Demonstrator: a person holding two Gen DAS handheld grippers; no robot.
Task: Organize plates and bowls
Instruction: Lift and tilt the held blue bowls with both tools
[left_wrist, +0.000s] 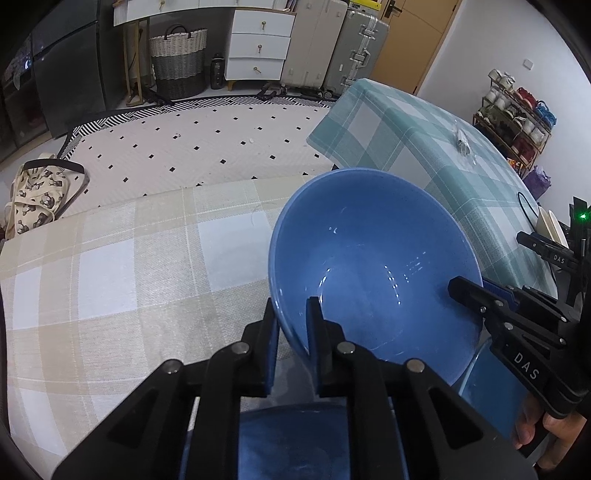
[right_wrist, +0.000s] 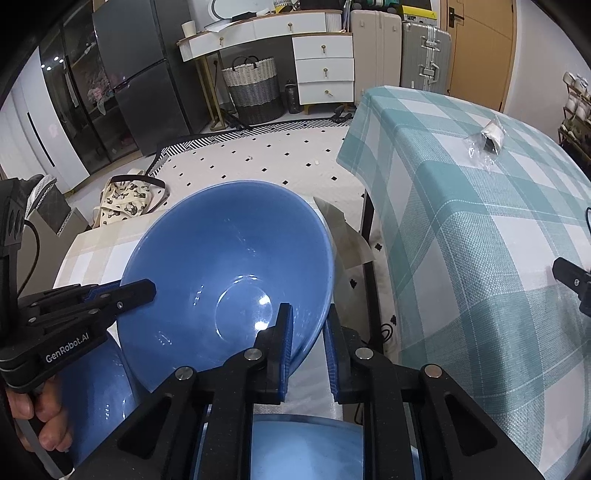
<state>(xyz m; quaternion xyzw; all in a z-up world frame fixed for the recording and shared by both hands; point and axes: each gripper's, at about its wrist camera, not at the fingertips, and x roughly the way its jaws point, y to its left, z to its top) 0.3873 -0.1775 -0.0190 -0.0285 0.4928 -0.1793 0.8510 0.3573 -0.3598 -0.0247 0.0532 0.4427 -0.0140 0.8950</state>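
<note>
Left wrist view — lower blue dish (left_wrist: 291, 443) mostly hidden behind hand-held gripper (left_wrist: 291, 325).

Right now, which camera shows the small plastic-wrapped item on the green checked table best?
The right wrist view: the plastic-wrapped item sits large and unblocked on the green checked table, showing clear wrap around white and dark contents. In the left wrist view it is only a small glinting speck far off.

Blue bowl (right_wrist: 229, 266) is pinched at opposite rims by right gripper (right_wrist: 308, 332) and left gripper (right_wrist: 125, 290), tilted above beige-checked table (right_wrist: 92, 247).
</note>
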